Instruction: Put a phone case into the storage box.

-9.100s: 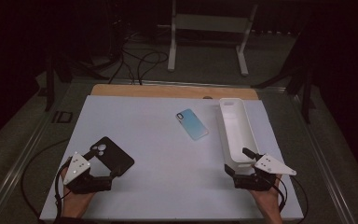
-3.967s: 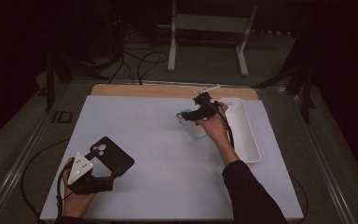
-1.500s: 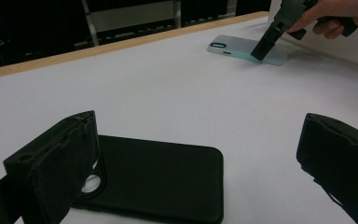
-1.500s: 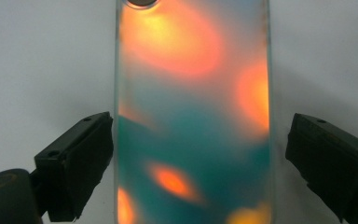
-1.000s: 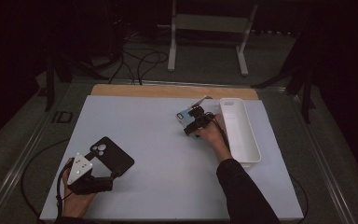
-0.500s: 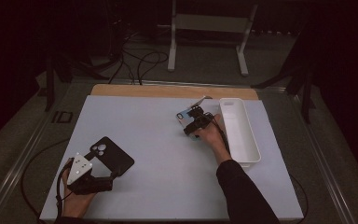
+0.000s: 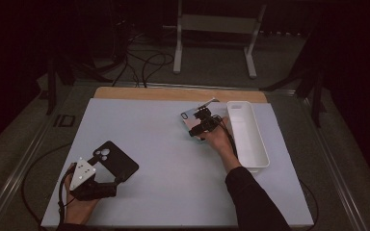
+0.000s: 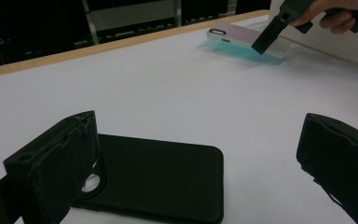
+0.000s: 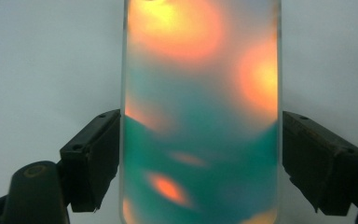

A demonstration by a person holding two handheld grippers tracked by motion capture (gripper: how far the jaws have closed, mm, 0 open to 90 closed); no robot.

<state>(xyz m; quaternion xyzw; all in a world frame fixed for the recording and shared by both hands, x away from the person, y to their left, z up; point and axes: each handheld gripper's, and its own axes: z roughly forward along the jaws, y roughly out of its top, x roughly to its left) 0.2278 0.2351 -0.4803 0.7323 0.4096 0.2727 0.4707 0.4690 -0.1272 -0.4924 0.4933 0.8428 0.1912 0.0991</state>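
Phone case [image 9: 200, 116] nearer white tray [image 7: 247, 137]

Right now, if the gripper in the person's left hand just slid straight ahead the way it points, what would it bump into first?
Probably the black phone case, lying flat just ahead between the left gripper's open jaws; depth is hard to judge.

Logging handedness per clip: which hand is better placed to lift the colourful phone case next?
Right, probably. The right gripper already straddles the colourful phone case, one jaw at each long edge, beside the white tray. The left gripper sits open far away at the black phone case.
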